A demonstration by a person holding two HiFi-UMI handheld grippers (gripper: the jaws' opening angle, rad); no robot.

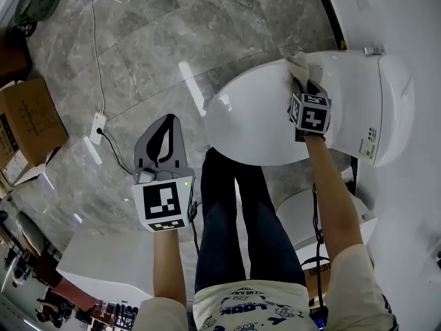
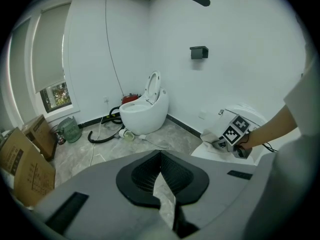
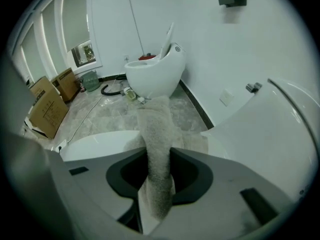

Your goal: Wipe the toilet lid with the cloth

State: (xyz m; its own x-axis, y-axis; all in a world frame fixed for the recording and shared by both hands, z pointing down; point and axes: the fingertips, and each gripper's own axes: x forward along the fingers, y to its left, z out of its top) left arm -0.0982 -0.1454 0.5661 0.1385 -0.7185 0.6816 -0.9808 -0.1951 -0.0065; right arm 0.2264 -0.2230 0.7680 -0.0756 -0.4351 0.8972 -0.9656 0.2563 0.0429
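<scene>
The white toilet lid (image 1: pixel 251 119) lies closed at the right of the head view. A pale beige cloth (image 1: pixel 298 66) rests on its far part, near the tank. My right gripper (image 1: pixel 304 88) is shut on that cloth. In the right gripper view the cloth (image 3: pixel 156 149) runs out between the jaws onto the lid (image 3: pixel 97 143). My left gripper (image 1: pixel 167 121) hangs over the grey floor left of the toilet, apart from it, its jaws shut with nothing between them. The left gripper view shows the cloth (image 2: pixel 210 135) and the right gripper's marker cube (image 2: pixel 235 130) from the side.
Cardboard boxes (image 1: pixel 26 126) stand at the left. A white power strip (image 1: pixel 98 125) with its cable lies on the marble floor (image 1: pixel 158 40). A second toilet (image 2: pixel 145 109) with raised lid stands by the far wall. The person's legs (image 1: pixel 241 212) are before the bowl.
</scene>
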